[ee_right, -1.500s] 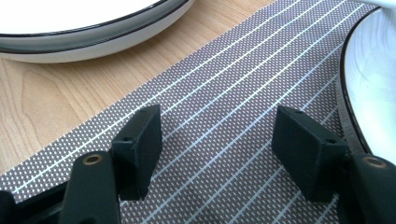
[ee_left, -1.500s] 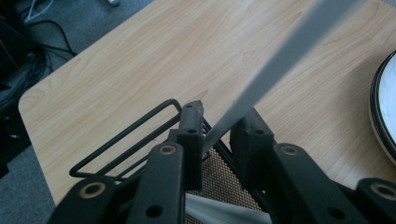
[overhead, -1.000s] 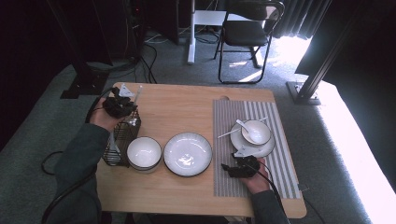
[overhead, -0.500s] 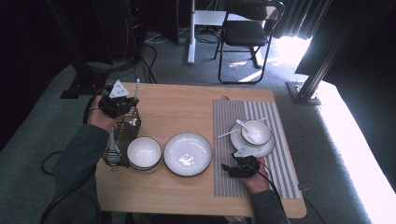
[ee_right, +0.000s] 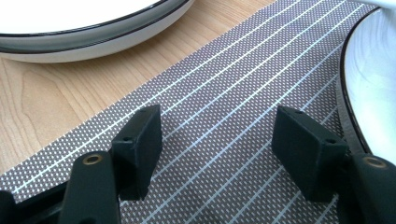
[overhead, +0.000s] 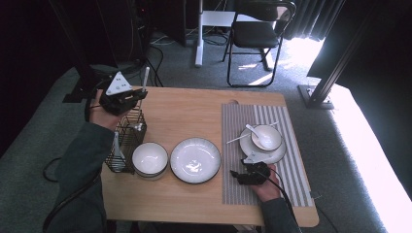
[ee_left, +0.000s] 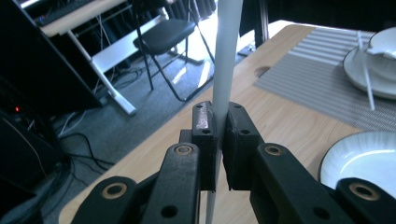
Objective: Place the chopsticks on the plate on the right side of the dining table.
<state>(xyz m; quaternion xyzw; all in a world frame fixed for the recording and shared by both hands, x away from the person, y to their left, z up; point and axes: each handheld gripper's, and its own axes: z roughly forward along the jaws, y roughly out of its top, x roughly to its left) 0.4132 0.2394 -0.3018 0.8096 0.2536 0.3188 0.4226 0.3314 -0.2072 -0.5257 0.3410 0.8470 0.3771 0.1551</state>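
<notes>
1. While its jaws are pressed together on a white utensil handle (ee_left: 227, 51), the left gripper (ee_left: 217, 128) holds that handle upright – the slim white shaft rises between the two black pads and runs out past the top of the left gripper view.
2. From the high view, the left gripper (overhead: 127, 100) sits above the far end of a black wire caddy (overhead: 125, 141) at the table's left edge, the white handle (overhead: 145, 78) sticking up past it (its lower end is hidden, so I cannot tell what kind of utensil it is).
3. Another utensil (overhead: 117, 143) stands in the caddy.
4. Just beside the caddy rests a white bowl (overhead: 150, 158), and next to that a wide white plate (overhead: 195, 159), both on the wooden table (overhead: 194, 109).
5. The right gripper (ee_right: 217, 140) has its jaws well apart with nothing between them – it lies low over a striped grey placemat (ee_right: 243, 88).
6. On the placemat near the right gripper (overhead: 250, 174) sits a saucer (overhead: 279, 154) carrying a small bowl (overhead: 266, 137) with a spoon (overhead: 252, 131) in it.
</notes>
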